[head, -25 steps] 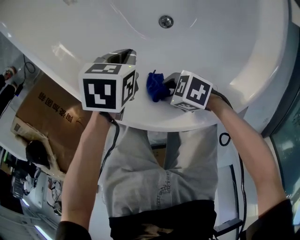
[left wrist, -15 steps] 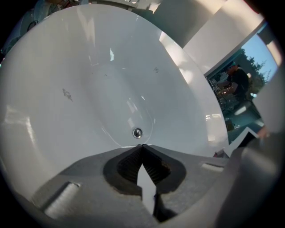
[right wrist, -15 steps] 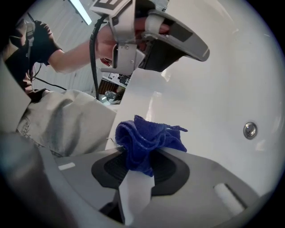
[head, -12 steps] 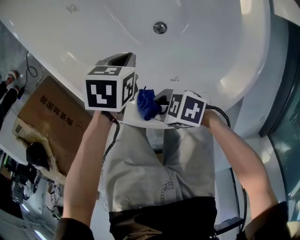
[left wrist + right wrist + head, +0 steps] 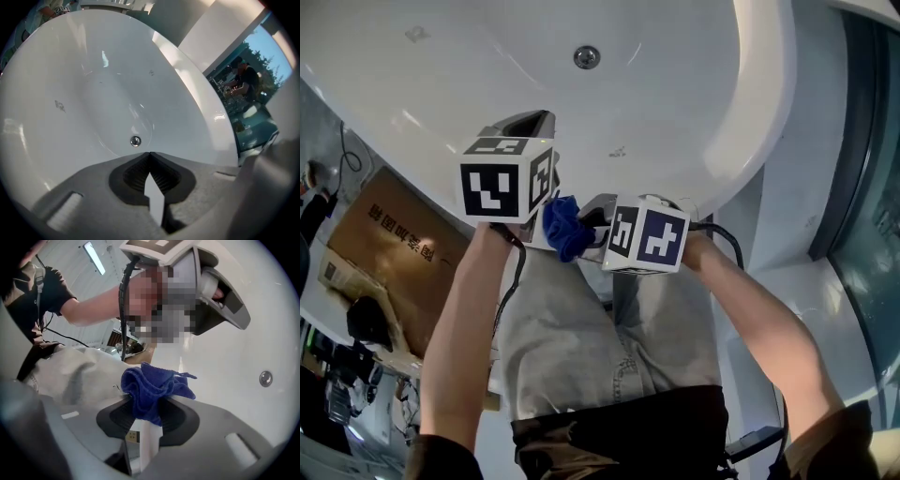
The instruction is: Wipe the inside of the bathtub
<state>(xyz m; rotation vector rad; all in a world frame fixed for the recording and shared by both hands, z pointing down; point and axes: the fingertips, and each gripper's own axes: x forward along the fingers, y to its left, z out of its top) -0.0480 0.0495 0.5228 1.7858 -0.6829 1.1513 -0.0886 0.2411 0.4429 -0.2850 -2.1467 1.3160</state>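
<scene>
Bathtub [image 5: 675, 112], white and glossy, fills the far part of the head view, with its round metal drain [image 5: 587, 57] low in the basin. Both tongs are held at the near rim, close beside each other. The left tongs [image 5: 150, 154] have their 2 jaws pressed together at the tips with nothing between them. They point into the basin, and in the left gripper view the drain lies just beyond the tips. The right tongs [image 5: 149, 417] are clamped on a crumpled blue cloth [image 5: 152, 390], which bunches up between the ribbed pads and sticks out past the tips. In the head view the cloth sits between the 2 marker cubes, above the near rim and not down in the basin. Whether it touches the rim cannot be told. A brown cardboard box [image 5: 389, 244] lies on the floor to the left.
</scene>
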